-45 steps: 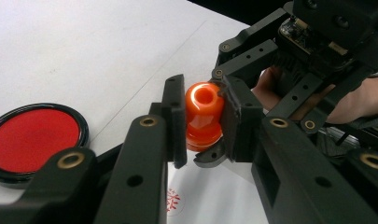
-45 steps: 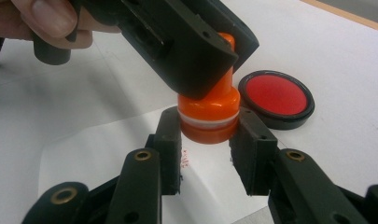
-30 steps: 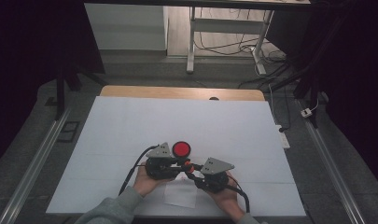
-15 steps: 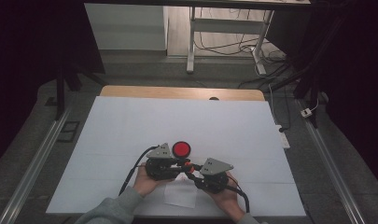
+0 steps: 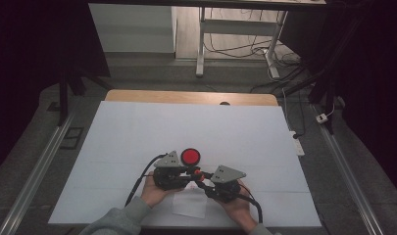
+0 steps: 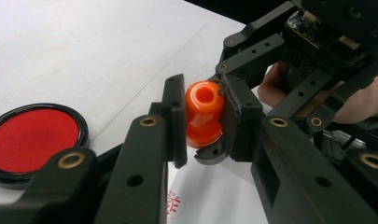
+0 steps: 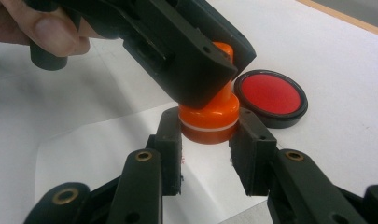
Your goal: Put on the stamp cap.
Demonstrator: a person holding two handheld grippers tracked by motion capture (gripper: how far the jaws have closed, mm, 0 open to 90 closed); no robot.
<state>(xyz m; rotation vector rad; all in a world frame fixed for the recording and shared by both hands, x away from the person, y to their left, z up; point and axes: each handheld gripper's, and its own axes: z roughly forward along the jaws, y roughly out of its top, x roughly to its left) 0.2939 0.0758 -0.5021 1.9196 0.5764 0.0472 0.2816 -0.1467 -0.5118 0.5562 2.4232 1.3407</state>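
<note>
An orange stamp [image 6: 203,100] with a knob top and a wide base [image 7: 208,122] hangs just above a white paper slip [image 5: 190,204]. My left gripper [image 6: 205,123] is shut on its upper part, and in the right gripper view it comes in from above [image 7: 177,46]. My right gripper [image 7: 209,136] is shut on the base from the other side. In the high view the left gripper [image 5: 190,171] and the right gripper [image 5: 205,179] meet at the stamp [image 5: 198,173] near the table's front edge. A round red ink pad [image 5: 190,156] lies open just behind them.
The slip bears a red stamped mark [image 6: 175,205] under the jaws. A large white sheet [image 5: 137,132] covers the table, with a wooden edge [image 5: 186,96] at the back. Metal rails [image 5: 34,171] run along both sides, and cables [image 5: 137,183] trail from the grippers.
</note>
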